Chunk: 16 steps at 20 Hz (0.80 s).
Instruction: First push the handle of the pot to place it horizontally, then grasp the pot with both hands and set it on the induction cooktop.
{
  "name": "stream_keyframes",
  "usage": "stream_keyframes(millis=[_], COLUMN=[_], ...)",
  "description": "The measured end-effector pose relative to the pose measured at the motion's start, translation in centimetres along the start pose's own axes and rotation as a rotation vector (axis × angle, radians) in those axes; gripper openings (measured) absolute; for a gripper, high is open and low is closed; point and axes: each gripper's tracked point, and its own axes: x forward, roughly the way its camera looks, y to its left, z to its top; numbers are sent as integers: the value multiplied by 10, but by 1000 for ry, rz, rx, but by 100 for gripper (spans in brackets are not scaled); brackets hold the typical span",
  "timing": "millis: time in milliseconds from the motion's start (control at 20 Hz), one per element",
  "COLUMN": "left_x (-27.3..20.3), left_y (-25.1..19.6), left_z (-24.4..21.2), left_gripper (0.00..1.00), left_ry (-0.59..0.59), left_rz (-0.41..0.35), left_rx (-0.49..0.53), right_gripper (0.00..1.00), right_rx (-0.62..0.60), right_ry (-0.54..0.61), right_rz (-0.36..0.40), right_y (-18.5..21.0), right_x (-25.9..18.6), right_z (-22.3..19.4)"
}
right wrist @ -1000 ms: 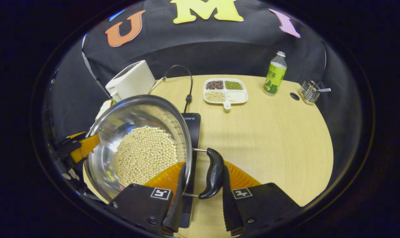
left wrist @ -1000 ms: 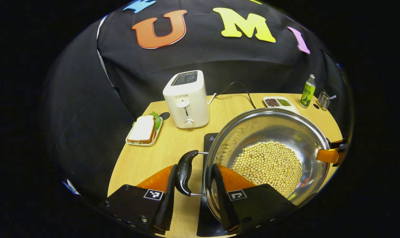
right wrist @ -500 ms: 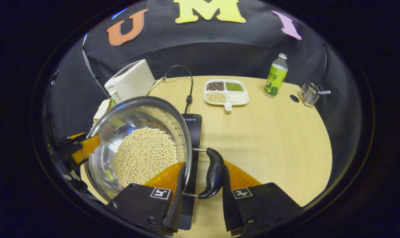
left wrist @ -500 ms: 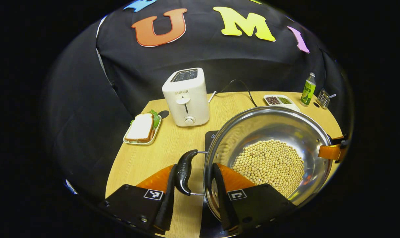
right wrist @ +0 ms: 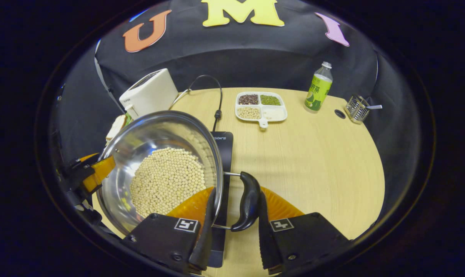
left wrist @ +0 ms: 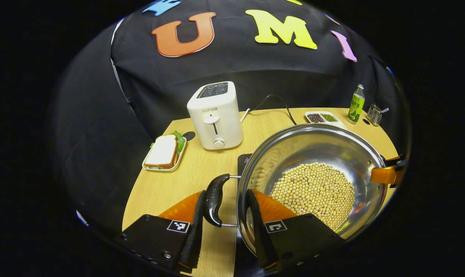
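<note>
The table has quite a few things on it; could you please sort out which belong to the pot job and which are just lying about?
For the job:
- pot of beans
- its side handles
- induction cooktop
- left gripper, right gripper

Lying about:
- toaster
- sandwich plate
- divided dish
- bottle
- wire holder

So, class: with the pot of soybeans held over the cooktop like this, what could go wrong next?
1. The pot looks tilted; the soybeans could shift or spill.
2. Each gripper spans handle and rim: the left gripper at the left handle, the right gripper at the right handle. The fit looks loose, so the pot may slip.
3. It may land off-centre on the cooktop.
</note>
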Motion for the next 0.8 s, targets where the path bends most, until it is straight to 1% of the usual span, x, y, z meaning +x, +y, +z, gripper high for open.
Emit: stream_keyframes(millis=[100,150,200,250,300,350,400,500,550,600,700,800], left_x=[0,-2,-1,-2,-8,-12,-15,-23,-27,-28,-34,-40], left_y=[0,0,0,-1,0,3,7,12,11,10,5,7], left_z=[-2,-1,-3,-3,1,5,10,12,13,14,16,21], left_gripper=[56,48,55,63,56,76,96,97,100,97,97,97], left_ry=[7,7,8,0,-30,-56,-79,-105,-114,-120,-128,-144], left_rz=[0,-3,-10,-26,-26,-12,2,35,39,38,25,41], left_rx=[-6,-6,-8,-20,-29,-23,-13,0,5,4,9,19], right_gripper=[53,54,55,60,68,76,77,91,99,100,100,100], right_rx=[-2,3,3,3,-11,-37,-74,-117,-123,-121,-117,-115], right_ry=[3,2,-3,-31,-88,-148,-189,-222,-229,-232,-223,-230], right_rz=[2,4,6,-1,-5,-19,-18,-21,-19,-25,-14,-7], right_y=[0,0,-1,-2,-4,-7,-6,-7,-6,-9,-7,-8], right_x=[0,0,0,-2,-4,-12,-18,-25,-26,-27,-29,-34], right_z=[0,0,1,2,11,20,26,28,29,29,26,27])
